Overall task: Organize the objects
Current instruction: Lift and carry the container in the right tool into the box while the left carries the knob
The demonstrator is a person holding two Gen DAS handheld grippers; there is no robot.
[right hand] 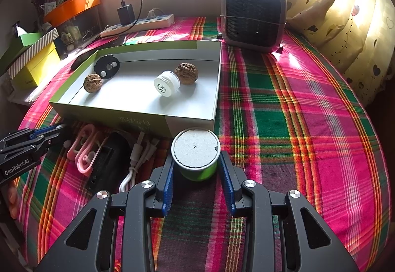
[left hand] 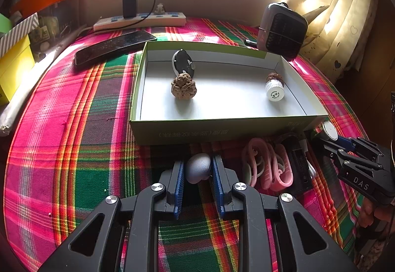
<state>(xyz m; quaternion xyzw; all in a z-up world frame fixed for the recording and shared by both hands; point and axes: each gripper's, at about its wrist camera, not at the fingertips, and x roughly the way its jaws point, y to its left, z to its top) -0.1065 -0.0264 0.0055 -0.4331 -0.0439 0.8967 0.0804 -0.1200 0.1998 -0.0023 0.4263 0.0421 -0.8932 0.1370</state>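
woven plaid cloth [right hand: 296, 124], matt cardboard box [left hand: 222, 127], rough wrinkled walnut [left hand: 184, 90].

The plaid-covered worktop [right hand: 308, 124] lies open right of the box [right hand: 192, 121]. Pink clips [right hand: 84, 148], a black case [right hand: 108, 163] and white cables [right hand: 138, 161] crowd the box's near wall.

Left gripper [left hand: 197, 171] clamped on small grey rounded object [left hand: 198, 169] over plaid cloth [left hand: 74, 124], just before green box [left hand: 172, 131] holding walnut [left hand: 183, 89] and white bottle [left hand: 274, 90].
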